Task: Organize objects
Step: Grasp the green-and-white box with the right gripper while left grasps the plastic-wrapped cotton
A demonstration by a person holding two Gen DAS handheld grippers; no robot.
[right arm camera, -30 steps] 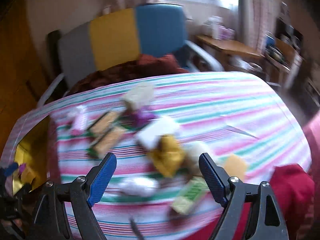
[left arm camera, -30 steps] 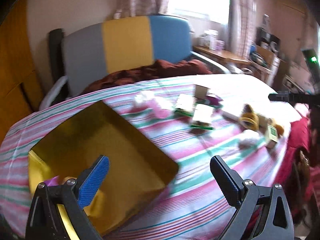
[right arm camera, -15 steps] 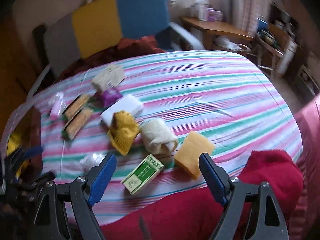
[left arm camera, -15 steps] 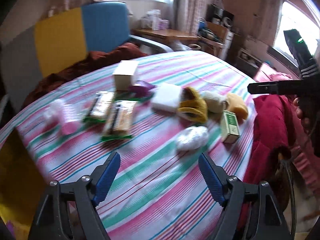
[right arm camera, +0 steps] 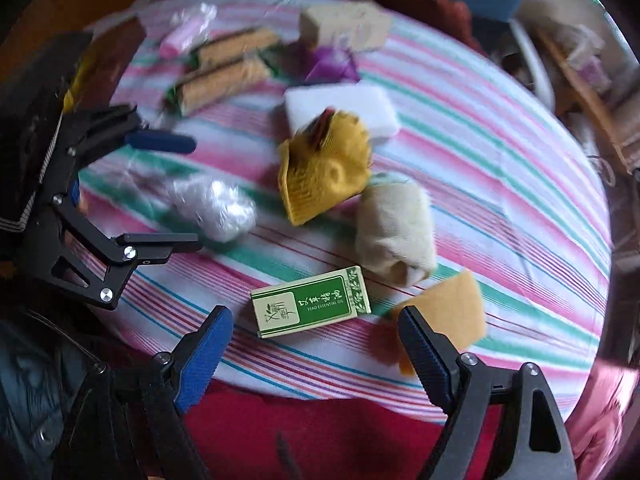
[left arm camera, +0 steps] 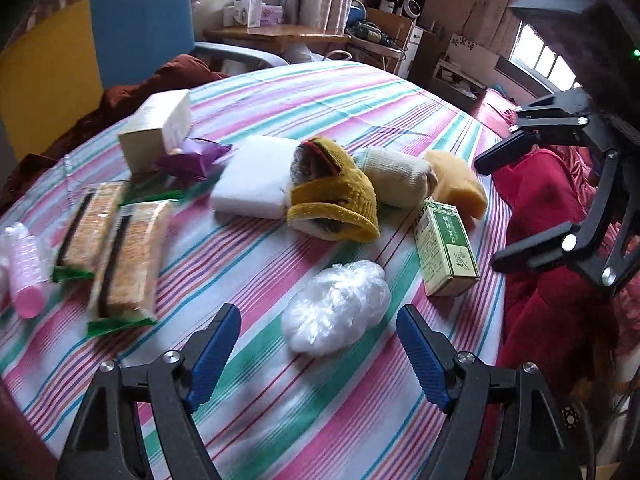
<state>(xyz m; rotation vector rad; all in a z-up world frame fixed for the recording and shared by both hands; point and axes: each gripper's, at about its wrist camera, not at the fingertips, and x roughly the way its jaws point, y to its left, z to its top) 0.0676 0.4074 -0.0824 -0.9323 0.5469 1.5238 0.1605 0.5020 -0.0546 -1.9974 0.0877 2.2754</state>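
L gripper (left arm camera: 318, 340) open, empty, jaws narrowed a moment ago, over plastic wad (left arm camera: 336, 312). R gripper (right arm camera: 314, 344) open, empty, above green box (right arm camera: 312, 302) near worktop (right arm camera: 520, 208) edge.

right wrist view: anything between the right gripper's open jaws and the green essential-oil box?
Nothing: only bare striped tablecloth lies between the right gripper and the green rectangular essential-oil box, seen in the right wrist view.

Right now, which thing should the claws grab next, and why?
Probably lower the left gripper onto the plastic ball and close. Its jaws stand open and empty, and the ball lies just ahead of them on the striped cloth, clear of the other things. The right gripper, also open, hangs over the green box, so that could come next.
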